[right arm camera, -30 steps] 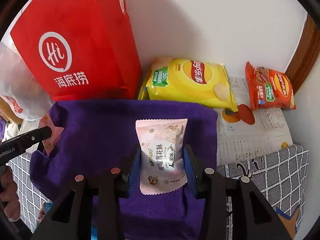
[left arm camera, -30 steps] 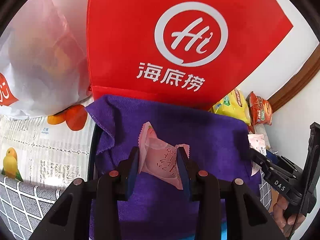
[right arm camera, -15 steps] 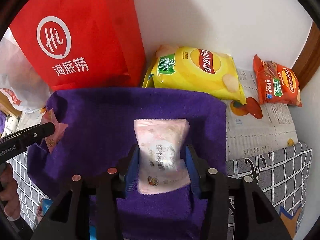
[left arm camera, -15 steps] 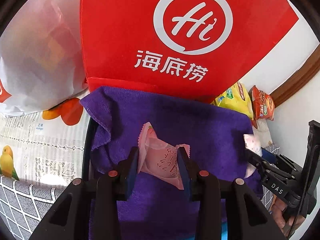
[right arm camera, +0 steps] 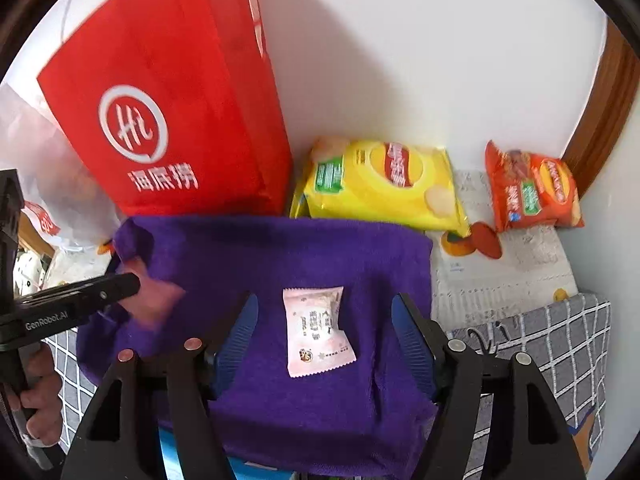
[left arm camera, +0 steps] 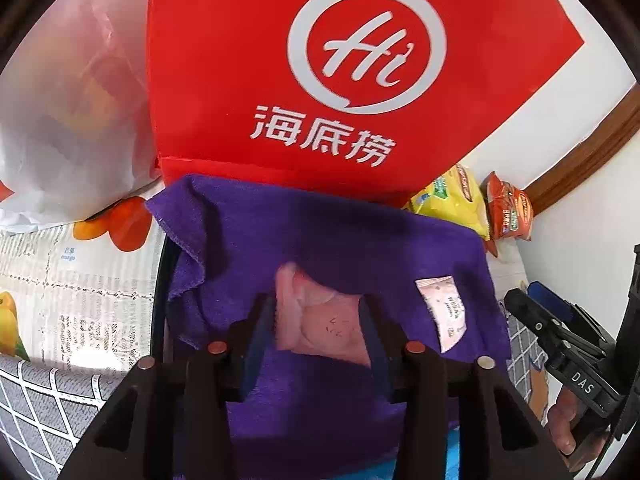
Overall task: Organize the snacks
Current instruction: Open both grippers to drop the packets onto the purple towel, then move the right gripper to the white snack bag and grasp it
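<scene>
Left wrist view: the left gripper point(left arm camera: 320, 330) stands over the purple towel point(left arm camera: 320, 240), its jaws having just been opening. A pink snack packet point(left arm camera: 320, 328) sits between them, blurred; the right pad appears clear of it, the left edge cannot be told for certain. A second pink packet point(left arm camera: 442, 312) lies flat on the towel to the right, near the tip of the right gripper point(left arm camera: 532, 312). Behind the towel stands a red paper bag point(left arm camera: 320, 80) with a white "Hi" logo (contents not visible). To its left is a translucent white plastic bag point(left arm camera: 68, 112) with indistinct orange shapes inside. A yellow chip bag point(left arm camera: 452, 200) and an orange chip bag point(left arm camera: 508, 212) lie at the wall.

Right wrist view: the right gripper point(right arm camera: 324, 332) is released, its jaws having just been opening, and both blue pads stand well apart from the second pink packet point(right arm camera: 316, 332) lying on the purple towel point(right arm camera: 280, 248) between them. The left gripper point(right arm camera: 100, 292) reaches in from the left over a blurred pink packet point(right arm camera: 156, 304). The red paper bag point(right arm camera: 168, 120) stands behind the towel; the yellow chip bag point(right arm camera: 384, 184) and orange chip bag point(right arm camera: 532, 192) lie on the worktop point(right arm camera: 500, 280) by the wall.
</scene>
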`<action>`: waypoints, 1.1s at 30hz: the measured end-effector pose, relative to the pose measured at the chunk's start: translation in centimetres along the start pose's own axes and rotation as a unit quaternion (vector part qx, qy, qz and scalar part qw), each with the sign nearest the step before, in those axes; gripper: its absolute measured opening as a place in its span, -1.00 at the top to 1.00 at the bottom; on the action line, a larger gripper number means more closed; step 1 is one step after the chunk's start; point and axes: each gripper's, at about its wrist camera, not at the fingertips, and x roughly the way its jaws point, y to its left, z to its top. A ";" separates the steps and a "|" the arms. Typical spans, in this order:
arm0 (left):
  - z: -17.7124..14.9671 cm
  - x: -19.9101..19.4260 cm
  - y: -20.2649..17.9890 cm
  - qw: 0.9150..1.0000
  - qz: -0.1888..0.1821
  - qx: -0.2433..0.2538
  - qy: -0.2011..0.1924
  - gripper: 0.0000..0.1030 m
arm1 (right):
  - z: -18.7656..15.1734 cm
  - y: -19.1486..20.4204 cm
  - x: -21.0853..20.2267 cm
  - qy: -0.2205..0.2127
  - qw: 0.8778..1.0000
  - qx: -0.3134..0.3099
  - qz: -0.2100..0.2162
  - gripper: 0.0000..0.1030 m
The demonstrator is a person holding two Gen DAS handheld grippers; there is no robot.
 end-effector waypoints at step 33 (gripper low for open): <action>-6.6 -12.1 -4.1 0.997 0.014 0.054 -0.057 -0.27 | -12.3 -2.4 -13.8 -0.049 0.998 0.024 -0.017 -0.34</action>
